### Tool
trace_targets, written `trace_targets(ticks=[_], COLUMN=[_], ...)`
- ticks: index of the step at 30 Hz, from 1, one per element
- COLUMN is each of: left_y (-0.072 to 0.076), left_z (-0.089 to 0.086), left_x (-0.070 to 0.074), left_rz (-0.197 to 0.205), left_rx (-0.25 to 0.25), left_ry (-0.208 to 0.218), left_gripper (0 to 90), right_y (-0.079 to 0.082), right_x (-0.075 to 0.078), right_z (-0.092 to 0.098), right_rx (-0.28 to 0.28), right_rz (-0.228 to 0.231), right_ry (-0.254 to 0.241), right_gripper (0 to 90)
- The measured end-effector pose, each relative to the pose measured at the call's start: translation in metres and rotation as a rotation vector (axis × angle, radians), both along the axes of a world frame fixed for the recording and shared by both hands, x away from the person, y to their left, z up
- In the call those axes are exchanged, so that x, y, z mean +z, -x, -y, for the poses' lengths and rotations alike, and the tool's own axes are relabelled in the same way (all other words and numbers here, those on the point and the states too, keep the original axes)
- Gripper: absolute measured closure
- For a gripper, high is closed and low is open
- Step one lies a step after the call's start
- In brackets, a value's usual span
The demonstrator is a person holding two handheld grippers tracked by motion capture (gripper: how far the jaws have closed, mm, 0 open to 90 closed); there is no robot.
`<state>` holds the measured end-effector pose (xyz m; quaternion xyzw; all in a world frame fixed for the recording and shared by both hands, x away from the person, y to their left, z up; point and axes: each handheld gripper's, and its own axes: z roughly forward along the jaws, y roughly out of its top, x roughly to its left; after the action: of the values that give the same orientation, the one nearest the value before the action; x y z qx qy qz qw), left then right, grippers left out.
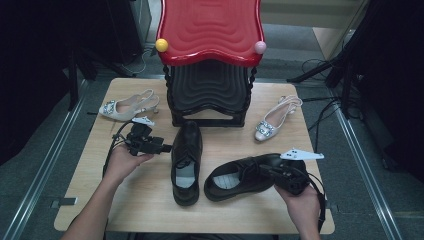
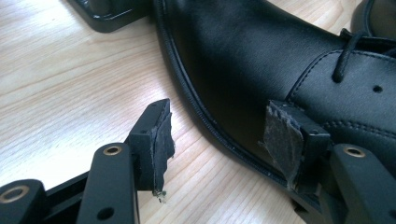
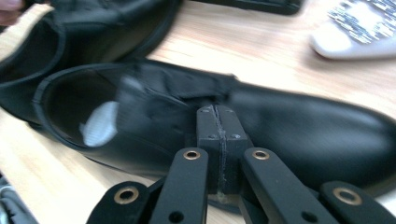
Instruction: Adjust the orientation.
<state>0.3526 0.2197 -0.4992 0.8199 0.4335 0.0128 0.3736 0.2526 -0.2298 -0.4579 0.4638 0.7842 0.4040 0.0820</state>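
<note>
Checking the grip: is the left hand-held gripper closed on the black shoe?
No, the left hand-held gripper stands open, with only its right pad by the black shoe.

this looks like a recording studio or lab set up for handling trials, not a home. a small wooden table stands on grey carpet, framed by metal floor rails on both sides. black stands and loose cables crowd the dark edges. stacked red and black plastic stools serve as a makeshift shoe rack, with dress shoes and pale heeled sandals laid out like props.
</note>
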Motion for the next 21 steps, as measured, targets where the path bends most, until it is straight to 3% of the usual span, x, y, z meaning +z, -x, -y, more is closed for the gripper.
trace_targets(ticks=[6,15,21], left_y=[-0.003,-0.004,-0.002], left_z=[0.006,0.007,0.007], left_x=[-0.002,-0.001,-0.001], left_rz=[0.003,0.006,0.01], left_rx=[-0.018,-0.017,-0.018], left_ry=[0.002,0.0,-0.009], left_gripper=[42.0,42.1,42.0], right_y=[0.003,-0.002,-0.004], right_x=[-0.013,-0.03,-0.034], right_z=[0.017,0.007,0.007], right_rx=[-0.053,-0.032,-0.024], right_rz=[-0.042,-0.109,-0.118], right_ry=[0.009,0.067,0.051], right_gripper=[90.0,90.0,90.0])
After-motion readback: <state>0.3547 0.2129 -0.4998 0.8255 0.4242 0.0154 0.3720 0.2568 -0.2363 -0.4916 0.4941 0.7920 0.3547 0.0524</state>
